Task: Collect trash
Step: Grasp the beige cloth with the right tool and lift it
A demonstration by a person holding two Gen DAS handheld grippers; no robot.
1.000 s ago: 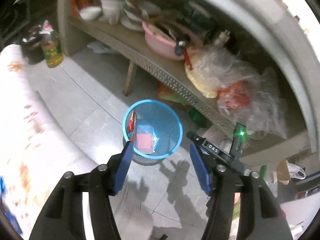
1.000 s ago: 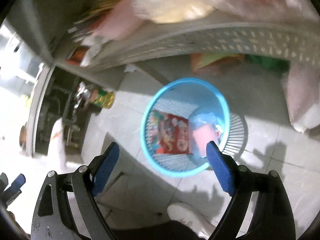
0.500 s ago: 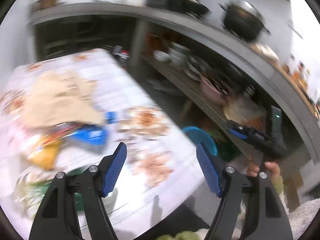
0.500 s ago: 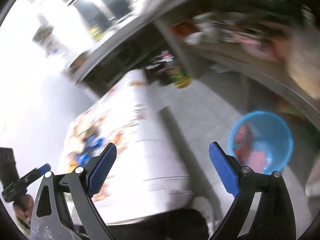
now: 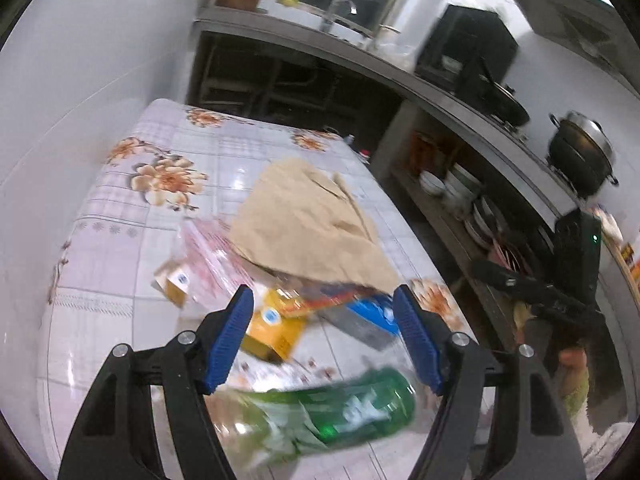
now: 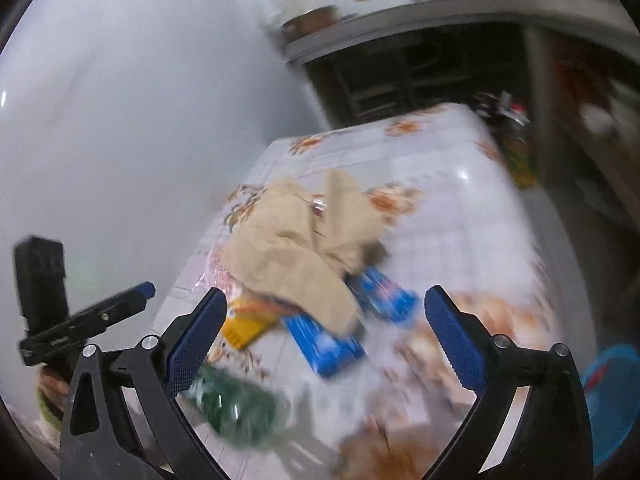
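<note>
**Both pairs of fingers empty above the littered bench**

The left gripper (image 5: 324,320) has its fingers apart with nothing between them. The right gripper (image 6: 324,332) has its fingers spreading wider, also empty. Both point down at a slant over the bench (image 5: 120,248).

Counted ahead of the left fingers: one green bottle (image 5: 340,408) lying on its side just below them, one yellow carton (image 5: 276,328) between the tips, one blue packet (image 5: 372,312) toward the right finger, one small box (image 5: 176,280) and one pink wrapper (image 5: 212,248) beyond the left finger, and one crumpled brown paper bag (image 5: 308,216) farther out. The right wrist view seems to show two blue packets, too blurred to be sure.

One blue basket (image 6: 612,396) sits on the floor, off to the right of the right fingers.

The bench wears a flowered cloth. Beyond it run a kitchen counter and shelves of dishes (image 5: 460,184), with one black pot (image 5: 580,156).
</note>
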